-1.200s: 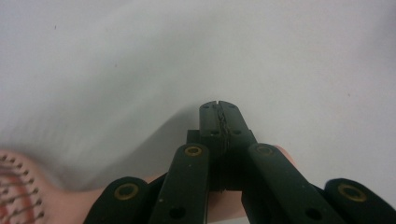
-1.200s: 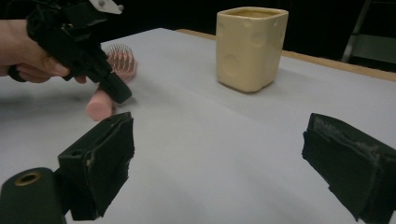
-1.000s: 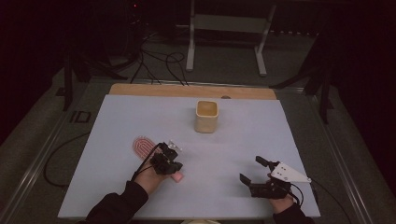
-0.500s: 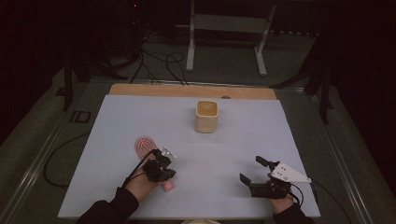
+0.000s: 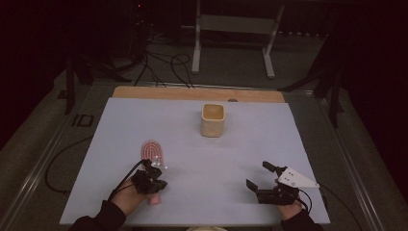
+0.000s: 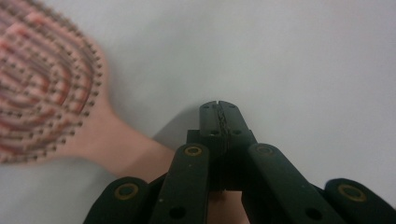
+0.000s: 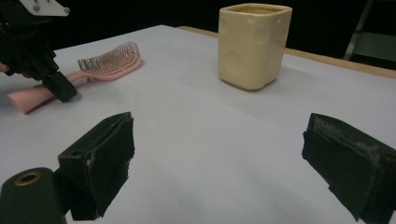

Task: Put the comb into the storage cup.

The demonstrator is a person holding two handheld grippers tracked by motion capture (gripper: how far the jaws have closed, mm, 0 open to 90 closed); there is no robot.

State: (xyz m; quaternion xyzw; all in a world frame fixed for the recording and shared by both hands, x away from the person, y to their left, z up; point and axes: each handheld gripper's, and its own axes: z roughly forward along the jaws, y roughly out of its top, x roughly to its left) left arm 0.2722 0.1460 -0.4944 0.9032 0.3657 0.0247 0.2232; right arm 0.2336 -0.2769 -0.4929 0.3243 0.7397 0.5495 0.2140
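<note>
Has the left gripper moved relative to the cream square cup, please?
Yes: the left gripper has drawn back toward the near table edge, farther from the cream square cup.

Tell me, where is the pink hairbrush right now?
In the high view the pink hairbrush lies on the table's near left, bristles up, its handle beside the shut left gripper.

Away from the work — a cup, a table, a stand

A cream square cup stands upright on the pale table, near its wooden far edge; behind, a metal stand and loose cables on the dark floor.
</note>
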